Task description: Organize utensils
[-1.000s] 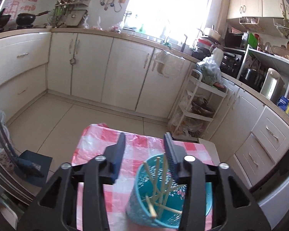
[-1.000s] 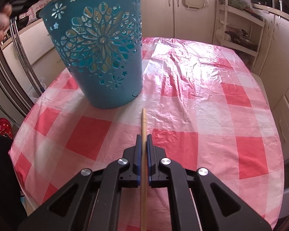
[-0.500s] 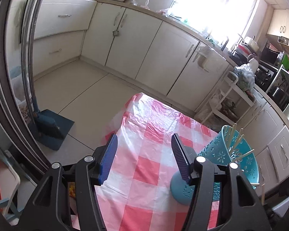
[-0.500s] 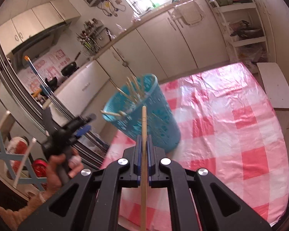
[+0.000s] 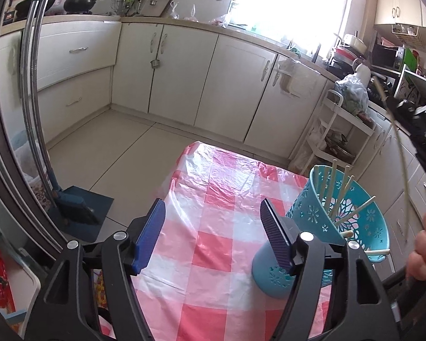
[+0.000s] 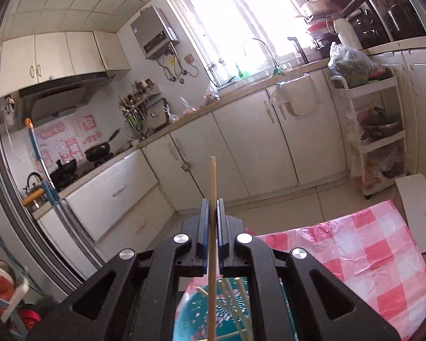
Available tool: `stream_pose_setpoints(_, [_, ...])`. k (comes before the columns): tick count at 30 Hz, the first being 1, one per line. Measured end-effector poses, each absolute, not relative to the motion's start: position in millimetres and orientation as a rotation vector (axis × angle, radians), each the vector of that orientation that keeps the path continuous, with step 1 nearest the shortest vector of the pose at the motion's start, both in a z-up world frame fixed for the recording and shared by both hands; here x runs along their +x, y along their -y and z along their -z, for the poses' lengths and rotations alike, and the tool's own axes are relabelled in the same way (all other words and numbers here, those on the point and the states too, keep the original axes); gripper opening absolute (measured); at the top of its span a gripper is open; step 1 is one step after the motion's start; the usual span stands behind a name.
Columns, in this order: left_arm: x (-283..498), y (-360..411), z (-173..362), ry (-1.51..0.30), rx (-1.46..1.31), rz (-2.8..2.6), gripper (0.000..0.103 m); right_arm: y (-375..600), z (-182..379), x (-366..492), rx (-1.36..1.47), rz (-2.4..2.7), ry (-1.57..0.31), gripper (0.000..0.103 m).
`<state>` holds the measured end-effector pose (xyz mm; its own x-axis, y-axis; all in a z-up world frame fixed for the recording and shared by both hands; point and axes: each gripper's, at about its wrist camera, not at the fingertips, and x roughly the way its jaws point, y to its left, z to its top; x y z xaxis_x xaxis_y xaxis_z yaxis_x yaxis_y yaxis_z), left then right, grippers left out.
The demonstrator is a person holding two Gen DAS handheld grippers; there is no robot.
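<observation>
Right gripper (image 6: 212,213) clenching chopstick (image 6: 212,187), hovering above teal holder (image 5: 312,227). Left gripper (image 5: 213,233) gaping, gripping nothing, holder sitting at its 3 o'clock on checkered tablecloth (image 5: 213,204).

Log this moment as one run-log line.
right hand-held gripper: shut on chopstick, above blue basket | left hand-held gripper: open, empty | basket: upright on checkered tablecloth, holds chopsticks

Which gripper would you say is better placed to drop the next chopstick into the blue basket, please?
Right. The right gripper is shut on a chopstick above the blue basket; the left gripper is open and holds nothing.
</observation>
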<state>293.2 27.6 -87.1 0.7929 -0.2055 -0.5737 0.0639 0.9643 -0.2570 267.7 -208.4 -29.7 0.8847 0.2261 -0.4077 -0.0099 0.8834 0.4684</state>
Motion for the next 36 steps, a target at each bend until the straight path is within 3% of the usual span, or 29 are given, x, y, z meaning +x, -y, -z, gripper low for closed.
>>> stream_pose_setpoints(5, [291.3, -20.6, 81.4, -0.63, -0.213, 0.163, 0.076, 197.8, 55.9, 262.7, 0.4, -0.13, -0.55, 0.006])
stream_pose_setpoints(13, [273.9, -8.4, 70.1, -0.594, -0.108, 0.141, 0.084, 192.1, 58.9, 206.0, 0.298, -0.197, -0.632, 0.021])
stream_pose_setpoints(15, [260.1, -8.8, 62.1, -0.59, -0.108, 0.141, 0.089, 194.4, 53.2, 182.9, 0.283, -0.199, -0.652, 0.045])
stream_pose_setpoints(17, [243.5, -9.8, 55.9, -0.596, -0.114, 0.151, 0.092, 199.1, 45.4, 156.9, 0.284, -0.181, -0.676, 0.061])
stream_pose_setpoints(19, [217.9, -9.9, 47.4, -0.599, -0.111, 0.169, 0.094, 203.1, 35.9, 132.8, 0.285, -0.169, -0.702, 0.071])
stream_pose_setpoints(21, [192.1, -9.7, 38.1, -0.602, -0.107, 0.181, 0.095, 205.7, 27.1, 112.5, 0.289, -0.139, -0.722, 0.088])
stream_pose_setpoints(23, [168.6, -8.7, 28.2, -0.61, -0.102, 0.199, 0.095, 207.9, 16.8, 95.8, 0.304, -0.115, -0.737, 0.095])
stream_pose_setpoints(28, [110.3, -5.8, -1.6, -0.592, -0.072, 0.241, 0.095, 200.6, -8.6, 60.4, 0.32, -0.08, -0.771, 0.096])
stream_pose_setpoints(36, [30.4, -12.0, -35.9, -0.547, -0.034, 0.18, 0.095, 182.7, -47.9, -12.7, 0.244, -0.036, -0.672, 0.096])
